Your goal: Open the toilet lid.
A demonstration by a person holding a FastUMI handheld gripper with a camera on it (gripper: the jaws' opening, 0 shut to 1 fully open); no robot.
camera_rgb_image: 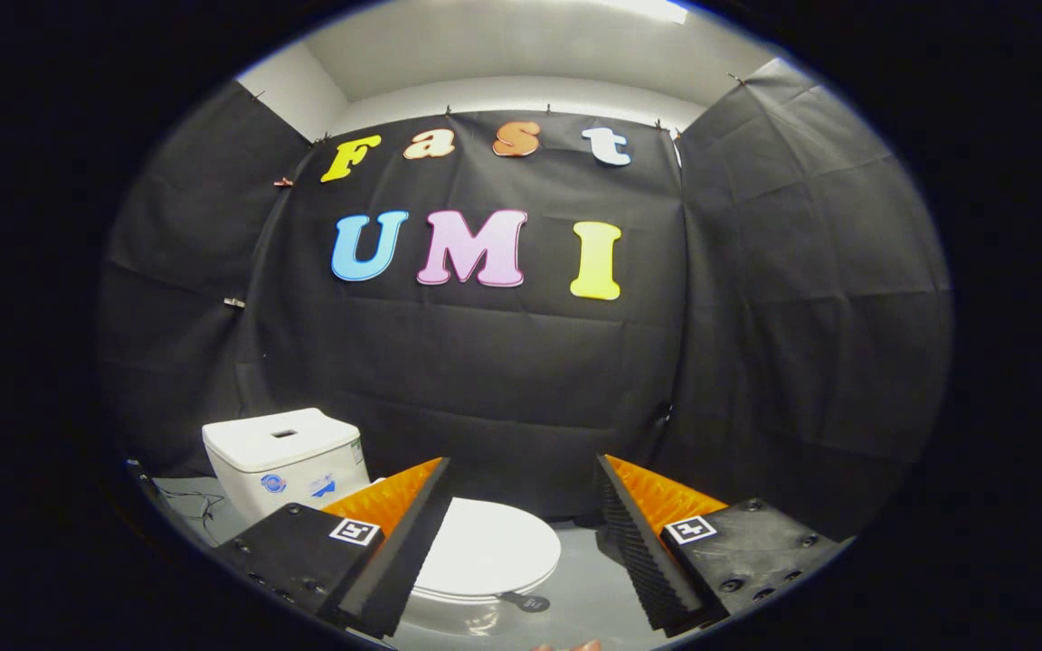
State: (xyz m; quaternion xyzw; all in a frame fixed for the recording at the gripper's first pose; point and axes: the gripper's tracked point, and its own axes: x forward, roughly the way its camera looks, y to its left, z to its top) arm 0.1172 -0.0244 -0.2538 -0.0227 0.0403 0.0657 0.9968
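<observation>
Claw (521, 470) spread wide, holding nothing, fingers well apart. Toilet lid (494, 547) down flat on the bowl, showing between the fingers, closer to the left one and partly hidden behind it, no contact. White tank (281, 457) stands beyond the left finger. Small dark tab (528, 601) at the lid's front edge. Grey floor (584, 597) under it, black cloth wall (503, 380) behind.
</observation>
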